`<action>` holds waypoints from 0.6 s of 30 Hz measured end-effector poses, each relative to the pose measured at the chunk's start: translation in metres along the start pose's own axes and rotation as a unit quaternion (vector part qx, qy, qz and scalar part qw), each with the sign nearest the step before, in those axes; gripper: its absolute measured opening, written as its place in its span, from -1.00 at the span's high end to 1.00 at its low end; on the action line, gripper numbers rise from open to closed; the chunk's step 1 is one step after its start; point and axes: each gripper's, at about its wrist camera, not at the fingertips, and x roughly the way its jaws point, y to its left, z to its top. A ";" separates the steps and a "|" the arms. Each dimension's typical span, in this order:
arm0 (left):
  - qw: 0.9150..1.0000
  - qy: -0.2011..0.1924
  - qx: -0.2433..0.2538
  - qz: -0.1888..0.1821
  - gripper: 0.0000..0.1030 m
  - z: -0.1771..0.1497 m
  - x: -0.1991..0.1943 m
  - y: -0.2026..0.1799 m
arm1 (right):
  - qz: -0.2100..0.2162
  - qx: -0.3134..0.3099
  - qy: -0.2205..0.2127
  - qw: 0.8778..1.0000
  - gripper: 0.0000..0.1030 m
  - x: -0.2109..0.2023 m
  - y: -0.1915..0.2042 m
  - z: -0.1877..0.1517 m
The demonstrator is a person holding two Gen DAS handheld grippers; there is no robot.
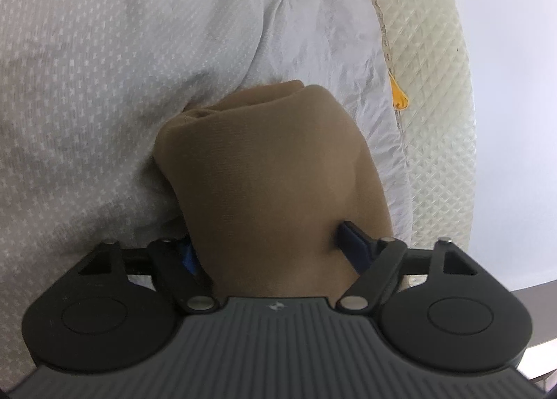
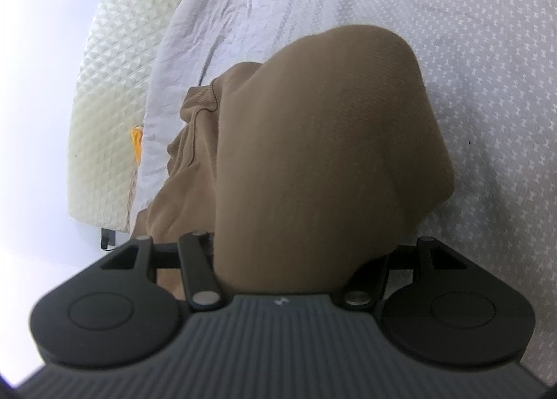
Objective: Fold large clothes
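Note:
A thick folded bundle of tan-brown garment (image 1: 264, 155) lies on a white patterned bedsheet (image 1: 87, 85). In the left wrist view my left gripper (image 1: 268, 235) straddles its near end. The blue right finger (image 1: 351, 235) dents the cloth and the left finger (image 1: 188, 252) lies against its other side. In the right wrist view the same garment (image 2: 313, 138) bulges up between the jaws of my right gripper (image 2: 299, 242) and hides both fingers. Looser folds with a seam (image 2: 195, 127) spill out to the left.
The sheet (image 2: 470, 51) is rumpled toward the bed's edge. A cream quilted mattress side (image 1: 435, 85) (image 2: 111, 85) runs along that edge, with a small orange tag (image 1: 399, 96) (image 2: 136, 141) on it. Beyond is a pale wall (image 1: 515, 120).

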 end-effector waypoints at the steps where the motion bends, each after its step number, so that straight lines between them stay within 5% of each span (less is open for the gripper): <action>1: 1.000 -0.002 0.006 0.003 -0.48 0.000 0.001 -0.002 | 0.000 -0.005 -0.001 1.000 -0.17 -0.001 0.001 0.000; 8: 0.996 -0.032 0.079 0.025 -0.19 -0.009 -0.003 -0.022 | -0.003 -0.090 -0.019 0.996 0.14 -0.009 0.024 -0.005; 14: 0.995 -0.044 0.089 0.020 0.00 -0.010 -0.007 -0.025 | 0.020 -0.155 -0.049 0.987 0.29 -0.023 0.043 -0.012; 18: 0.997 -0.033 0.072 0.009 -0.01 -0.005 -0.006 -0.019 | 0.031 -0.123 -0.043 0.991 0.28 -0.026 0.036 -0.007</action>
